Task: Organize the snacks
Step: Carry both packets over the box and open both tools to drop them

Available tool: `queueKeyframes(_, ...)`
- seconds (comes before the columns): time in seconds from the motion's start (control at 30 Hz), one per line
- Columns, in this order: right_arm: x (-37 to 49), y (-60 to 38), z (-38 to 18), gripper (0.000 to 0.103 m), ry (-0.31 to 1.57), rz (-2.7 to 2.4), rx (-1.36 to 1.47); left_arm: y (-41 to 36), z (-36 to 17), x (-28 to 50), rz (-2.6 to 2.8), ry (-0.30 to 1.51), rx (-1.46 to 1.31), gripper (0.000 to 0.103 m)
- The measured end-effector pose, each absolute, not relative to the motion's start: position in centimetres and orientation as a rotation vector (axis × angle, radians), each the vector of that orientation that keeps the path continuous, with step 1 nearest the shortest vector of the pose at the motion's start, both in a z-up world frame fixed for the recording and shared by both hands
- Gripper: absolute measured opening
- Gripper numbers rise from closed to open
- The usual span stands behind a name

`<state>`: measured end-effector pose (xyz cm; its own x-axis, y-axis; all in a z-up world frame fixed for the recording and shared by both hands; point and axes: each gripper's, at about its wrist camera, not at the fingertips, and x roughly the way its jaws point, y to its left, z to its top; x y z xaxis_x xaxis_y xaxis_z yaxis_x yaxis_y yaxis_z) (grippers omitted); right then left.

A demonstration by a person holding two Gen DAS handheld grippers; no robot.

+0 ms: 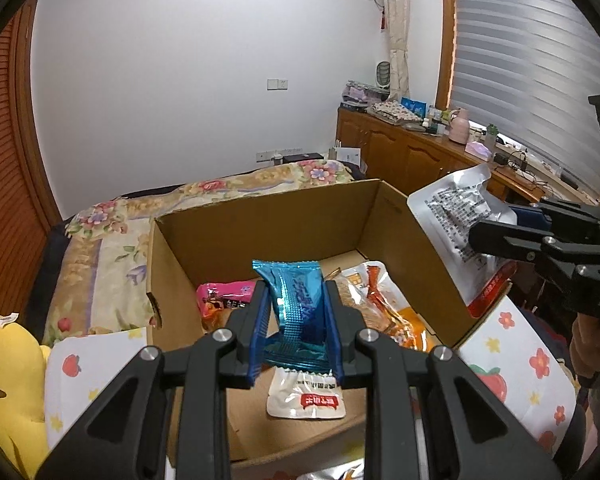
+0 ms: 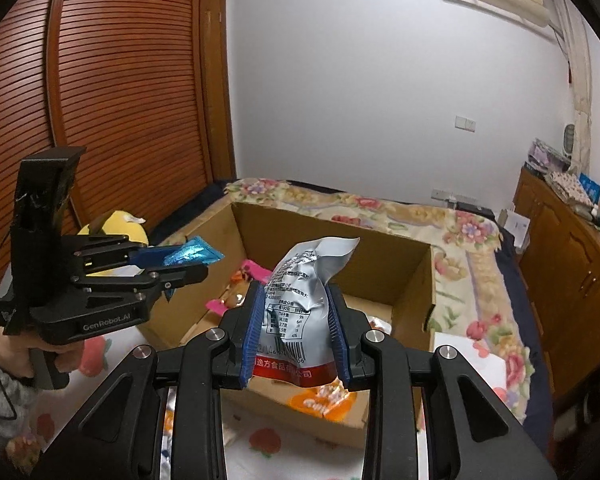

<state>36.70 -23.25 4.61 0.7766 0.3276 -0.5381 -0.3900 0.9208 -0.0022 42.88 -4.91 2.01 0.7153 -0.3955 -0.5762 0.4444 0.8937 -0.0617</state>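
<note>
My left gripper (image 1: 296,332) is shut on a shiny blue snack packet (image 1: 296,312) and holds it above the near part of an open cardboard box (image 1: 268,216). It also shows in the right wrist view (image 2: 188,262) with the blue packet (image 2: 194,254). My right gripper (image 2: 294,336) is shut on a silver snack bag with a red band (image 2: 300,300), above the box's near edge (image 2: 332,416). In the left wrist view that bag (image 1: 452,212) hangs over the box's right wall. Pink (image 1: 220,300), orange (image 1: 384,304) and white (image 1: 306,396) packets lie inside the box.
The box sits on a bed with a floral cover (image 1: 112,240) and a white fruit-print cloth (image 1: 516,364). A yellow plush toy (image 1: 4,380) lies at the left. A wooden cabinet with clutter (image 1: 412,148) stands to the right, a slatted wooden wardrobe (image 2: 120,100) to the left.
</note>
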Motion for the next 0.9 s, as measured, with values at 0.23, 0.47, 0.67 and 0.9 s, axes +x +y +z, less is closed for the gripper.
queueKeyframes(0.23,39.2,-23.2,2.7,0.03,0.604,0.37,-0.09,-6.0,0.6,44.0,-0.455,0.66,0.09,0.024)
queueKeyframes(0.47,41.3,-22.1,0.3,0.03,0.667,0.366,-0.092,-6.7,-0.7,44.3,-0.45,0.698,0.128,0.024)
queueKeyframes(0.67,42.3,-21.4,-2.2,0.03,0.734,0.357,-0.101,-7.3,-1.1,44.1,-0.446,0.714,0.152,0.025)
queueKeyframes(0.9,42.9,-21.1,-3.8,0.03,0.801,0.347,-0.098,-6.6,-1.1,43.5,-0.447,0.715,0.133,0.037)
